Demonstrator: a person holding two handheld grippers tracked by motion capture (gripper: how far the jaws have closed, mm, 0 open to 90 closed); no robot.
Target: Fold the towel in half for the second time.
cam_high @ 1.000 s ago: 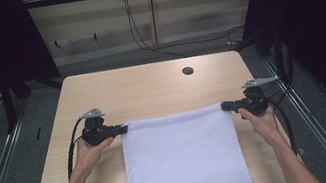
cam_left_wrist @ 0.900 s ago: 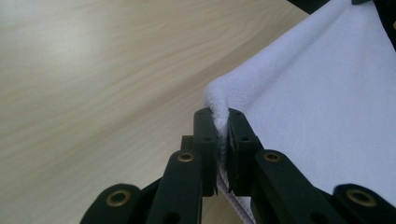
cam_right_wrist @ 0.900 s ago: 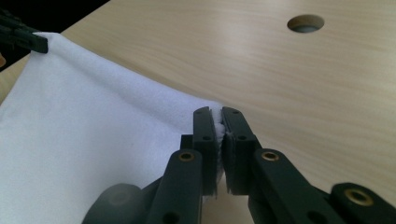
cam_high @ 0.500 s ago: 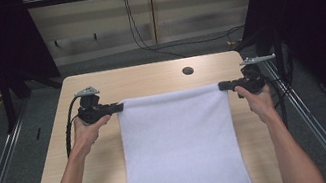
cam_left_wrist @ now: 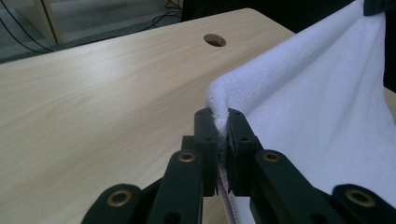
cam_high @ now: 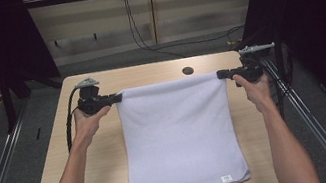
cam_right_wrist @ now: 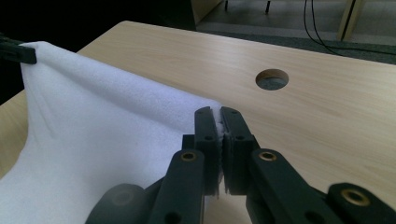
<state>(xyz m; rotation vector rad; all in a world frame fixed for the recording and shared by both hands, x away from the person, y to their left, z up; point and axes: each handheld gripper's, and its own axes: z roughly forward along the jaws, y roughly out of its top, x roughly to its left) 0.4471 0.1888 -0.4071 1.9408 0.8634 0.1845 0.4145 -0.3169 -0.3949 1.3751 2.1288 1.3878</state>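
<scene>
While stretched between both tools, white terry towel (cam_high: 178, 134): hung by its two far corners, top edge drawn nearly straight from one gripper to the other, rest sloping down and back toward the person, near hem lying on the table.
Left gripper (cam_high: 119, 97): pressed together on the towel's left far corner; seen in the left gripper view (cam_left_wrist: 223, 126) with cloth bulging above the pads and a hem strand trailing below.
Right gripper (cam_high: 221, 74): pinched on the right far corner; seen in the right gripper view (cam_right_wrist: 219, 126) with only a thin sliver of cloth between the pads.
Done, as judged: both corners caught, far edge raised off the pale wooden table (cam_high: 60, 155), cloth pulled smooth, no creases visible.
Left, as judged: lowering and laying flat, or carrying the held edge back over the near hem for a fold; could not tell which.
Small white label (cam_high: 226, 179): at the near hem, behind the right gripper, toward the person.
Round cable hole (cam_high: 188, 71): just beyond the held edge, between the grippers, nearer the right one.
Edges: table's far edge close ahead of both grippers; side edge just outside the right gripper; more bare wood outside the left one.
Open room: bare board beyond and beside the towel; grey metal rail (cam_high: 307, 112) just outside the right gripper, likely a limit on any swing outward.
</scene>
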